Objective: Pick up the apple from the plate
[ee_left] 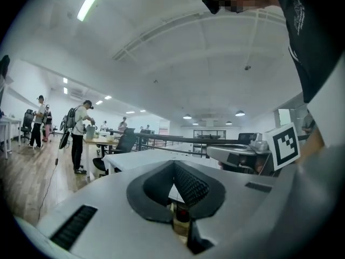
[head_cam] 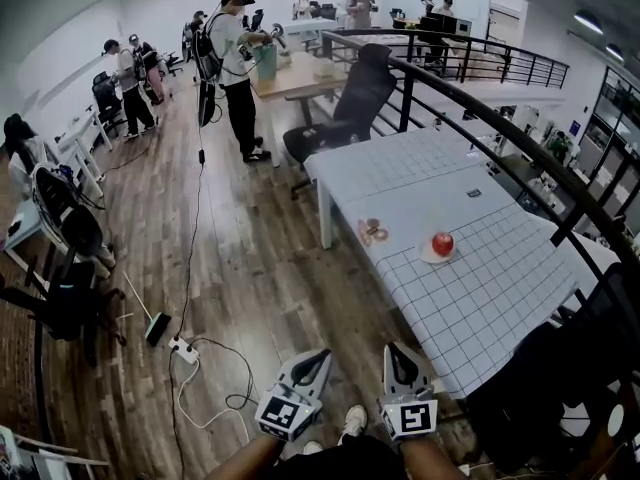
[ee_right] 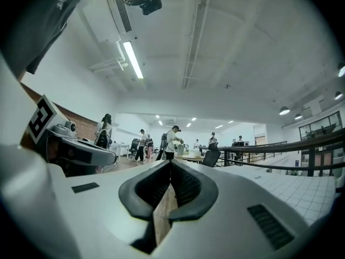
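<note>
We judge that the task has not really started. The apple (head_cam: 442,243) sits on a small plate (head_cam: 428,257), and the plate stands on the white surface (head_cam: 480,298) with the grid pattern, toward its near part. Nothing touches the apple. A small pinkish thing (head_cam: 372,232) lies on the surface to the left of the plate, apart from it; we cannot tell what it is.

Both tools are low in the head view, close to the person and over the wooden floor (head_cam: 250,268), well apart from the apple. The left tool (head_cam: 312,360) has its jaws together at the tips, with nothing held between them. The right tool (head_cam: 399,356) is just beside it, on the right, and its jaws are also closed together and empty. Both point roughly level, out across the room. In the right gripper view the surface shows only at the right side, so this tool does not aim at the plate.

Almost everything is left to do. In our opinion, one tool must come over the surface to the plate, open its jaws, close them around the apple and lift it free. The right tool is nearer to the apple, so it seems the natural choice.
</note>
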Demonstrator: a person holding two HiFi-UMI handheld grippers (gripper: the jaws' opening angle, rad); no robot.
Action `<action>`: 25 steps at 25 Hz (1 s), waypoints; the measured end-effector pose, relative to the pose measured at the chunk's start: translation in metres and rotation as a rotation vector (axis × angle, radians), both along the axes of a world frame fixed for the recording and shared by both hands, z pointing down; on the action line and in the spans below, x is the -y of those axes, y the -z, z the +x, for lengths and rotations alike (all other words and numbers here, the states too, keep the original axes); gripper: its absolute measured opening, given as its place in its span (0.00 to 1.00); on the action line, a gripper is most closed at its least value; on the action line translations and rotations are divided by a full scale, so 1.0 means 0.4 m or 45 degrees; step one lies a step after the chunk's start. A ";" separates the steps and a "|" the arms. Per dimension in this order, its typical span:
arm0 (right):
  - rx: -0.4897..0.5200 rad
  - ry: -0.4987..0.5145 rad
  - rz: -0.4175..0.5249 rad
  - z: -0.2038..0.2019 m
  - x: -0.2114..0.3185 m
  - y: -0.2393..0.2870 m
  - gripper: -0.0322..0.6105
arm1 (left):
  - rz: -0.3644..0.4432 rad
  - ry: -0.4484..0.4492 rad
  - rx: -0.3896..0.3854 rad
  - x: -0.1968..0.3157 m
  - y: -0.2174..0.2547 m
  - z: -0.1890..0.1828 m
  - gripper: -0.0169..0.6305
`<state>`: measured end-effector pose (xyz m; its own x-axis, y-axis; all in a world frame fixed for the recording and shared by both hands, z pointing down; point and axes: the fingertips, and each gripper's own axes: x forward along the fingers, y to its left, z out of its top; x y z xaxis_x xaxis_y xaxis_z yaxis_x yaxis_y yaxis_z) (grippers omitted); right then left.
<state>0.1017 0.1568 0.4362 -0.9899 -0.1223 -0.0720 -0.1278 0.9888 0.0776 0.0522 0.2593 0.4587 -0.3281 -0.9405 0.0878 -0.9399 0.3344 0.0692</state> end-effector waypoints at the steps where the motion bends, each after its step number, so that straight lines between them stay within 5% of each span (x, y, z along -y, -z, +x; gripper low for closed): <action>1: 0.014 -0.003 -0.010 -0.014 0.032 0.005 0.09 | 0.000 0.001 0.003 0.030 0.006 -0.012 0.06; 6: 0.008 -0.002 -0.009 -0.055 0.175 -0.003 0.09 | -0.030 -0.003 0.025 0.171 0.018 -0.059 0.06; 25: -0.017 -0.088 0.004 -0.286 0.347 -0.064 0.09 | -0.018 -0.082 0.033 0.350 -0.034 -0.335 0.06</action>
